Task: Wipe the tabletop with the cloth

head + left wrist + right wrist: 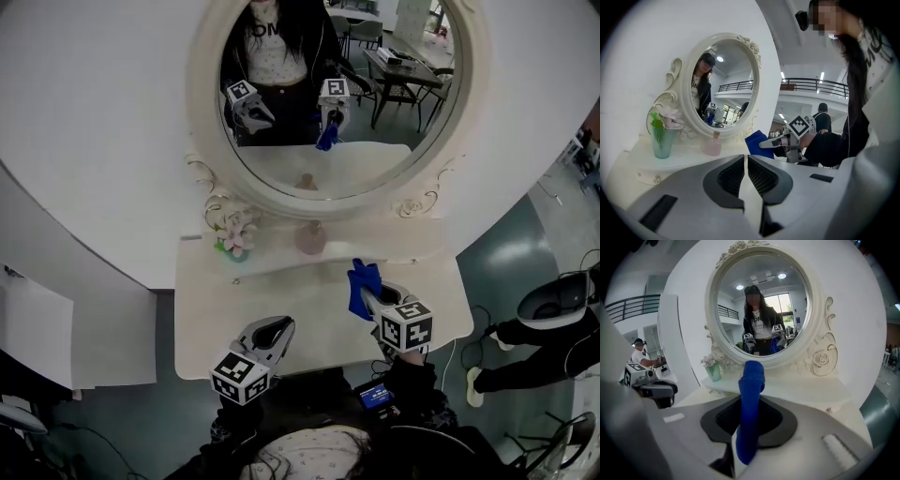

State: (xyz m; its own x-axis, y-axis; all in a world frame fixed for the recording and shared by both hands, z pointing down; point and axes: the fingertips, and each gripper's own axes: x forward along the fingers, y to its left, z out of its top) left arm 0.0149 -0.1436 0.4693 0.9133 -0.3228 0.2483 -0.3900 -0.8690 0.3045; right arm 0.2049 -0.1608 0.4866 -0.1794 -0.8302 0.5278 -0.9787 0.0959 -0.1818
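Blue cloth (750,399): bunched into a roll and pinched between the jaws of the right gripper (377,300). The free end sticks out past the jaw tips. It is over the right part of the tabletop (281,305), near the front edge. Cannot tell whether the cloth touches the surface.

Left gripper (274,333): jaws pressed together with nothing between them, at the near left edge, well apart from the cloth.

Far side: a raised shelf carries a green vase with flowers (234,239) on the left and a pink bottle (311,238) at centre, under the oval mirror (202,112).

Judgement: cloth is in grip, and the wipe is at or just short of its start. The next move calls for pressing the free end flat on the top and sweeping left across the bare surface, stopping short of the shelf.
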